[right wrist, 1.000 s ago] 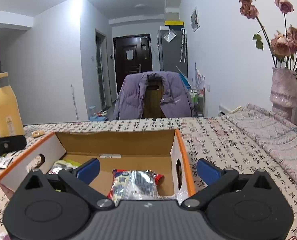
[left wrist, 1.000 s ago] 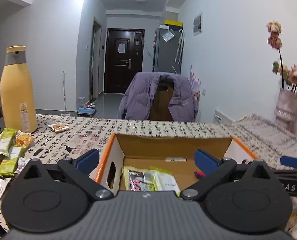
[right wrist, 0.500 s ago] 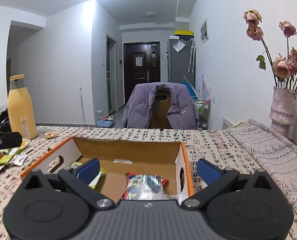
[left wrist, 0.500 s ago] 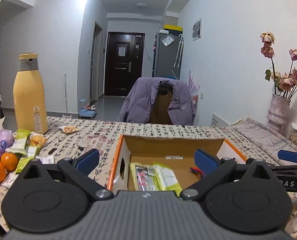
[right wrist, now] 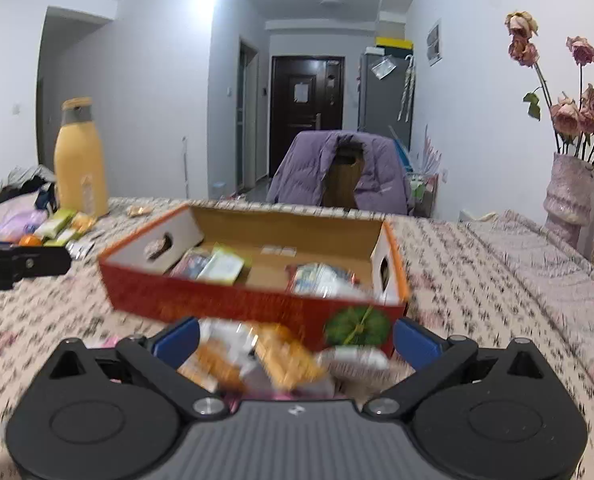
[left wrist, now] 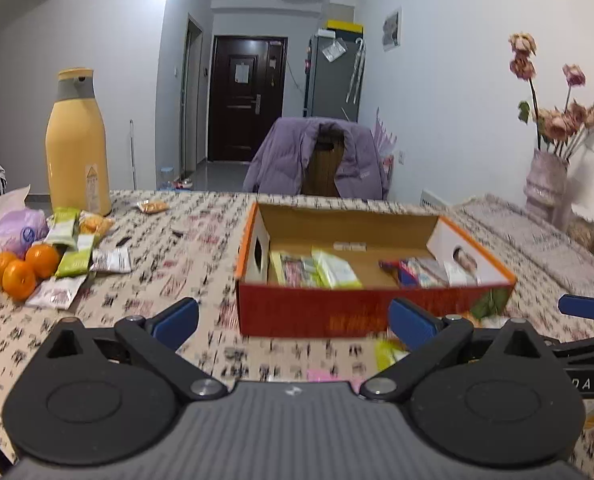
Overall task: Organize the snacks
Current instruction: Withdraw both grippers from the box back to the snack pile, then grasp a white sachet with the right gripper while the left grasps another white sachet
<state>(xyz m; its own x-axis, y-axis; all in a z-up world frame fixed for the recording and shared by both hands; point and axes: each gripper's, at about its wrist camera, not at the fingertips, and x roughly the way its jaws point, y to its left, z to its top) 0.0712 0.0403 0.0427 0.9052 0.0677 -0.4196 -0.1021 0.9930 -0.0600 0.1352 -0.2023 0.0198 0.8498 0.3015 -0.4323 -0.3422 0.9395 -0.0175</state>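
An open red-and-orange cardboard box (left wrist: 373, 312) (right wrist: 253, 304) sits mid-table with green and red snack packets (left wrist: 335, 270) (right wrist: 221, 268) inside. My left gripper (left wrist: 293, 322) hovers open in front of the box, nothing between its fingers. My right gripper (right wrist: 295, 338) is also open, low over a blurred pile of orange and white snack packets (right wrist: 257, 360) lying on the table before the box; whether the fingers touch them I cannot tell. More loose packets (left wrist: 75, 252) lie at the left by some oranges (left wrist: 21, 270).
A tall yellow bottle (left wrist: 77, 144) stands at the far left, a purple plastic bag (left wrist: 15, 230) beside the oranges. A vase of dried roses (right wrist: 569, 196) stands at the right. A chair draped with a purple jacket (left wrist: 321, 158) is behind the patterned tablecloth (left wrist: 177, 248).
Both grippers have pulled back and up from over the box, so its red front wall now shows. Loose packets in front of the box have come into the right wrist view.
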